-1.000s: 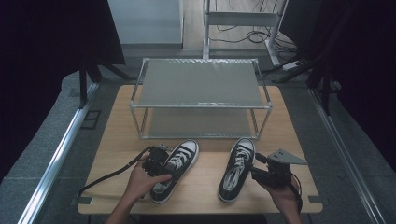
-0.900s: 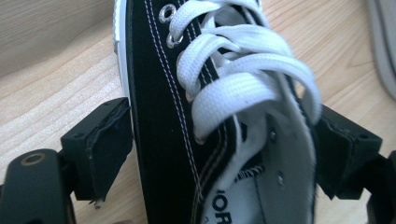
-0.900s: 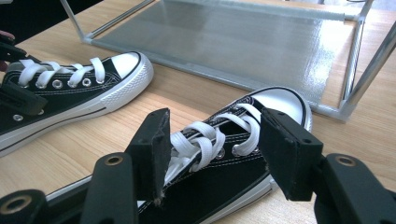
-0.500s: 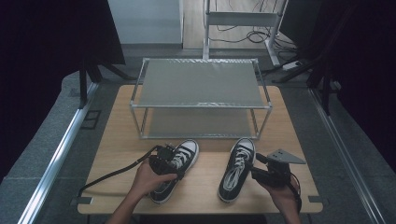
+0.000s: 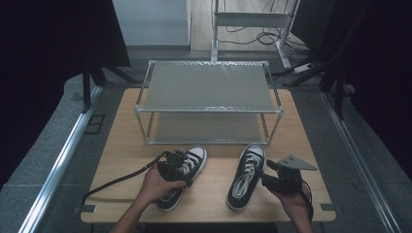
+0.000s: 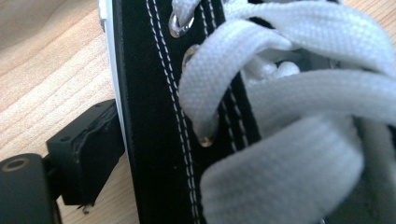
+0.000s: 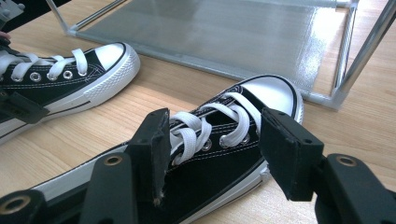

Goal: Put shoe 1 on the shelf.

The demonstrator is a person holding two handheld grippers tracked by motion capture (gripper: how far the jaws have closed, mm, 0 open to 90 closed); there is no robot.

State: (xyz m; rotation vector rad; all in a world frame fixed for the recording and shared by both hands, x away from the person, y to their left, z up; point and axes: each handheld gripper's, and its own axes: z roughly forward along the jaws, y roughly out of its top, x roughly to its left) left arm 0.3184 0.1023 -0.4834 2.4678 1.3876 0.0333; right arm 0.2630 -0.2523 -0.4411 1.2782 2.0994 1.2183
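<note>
From the high view, two black canvas sneakers with white laces lie on the wooden table [image 5: 121,145] before a two-tier metal shoe rack [image 5: 209,104]; the left gripper [image 5: 176,164] sits over the left sneaker [image 5: 187,167], the right gripper [image 5: 278,180] beside the right sneaker [image 5: 247,174].

In the left gripper view, one jaw presses that sneaker's side; whether it grips, I cannot tell.

In the right gripper view, the jaws stand wide, straddling the laces. Closing seems next, then lifting toward the rack.
</note>
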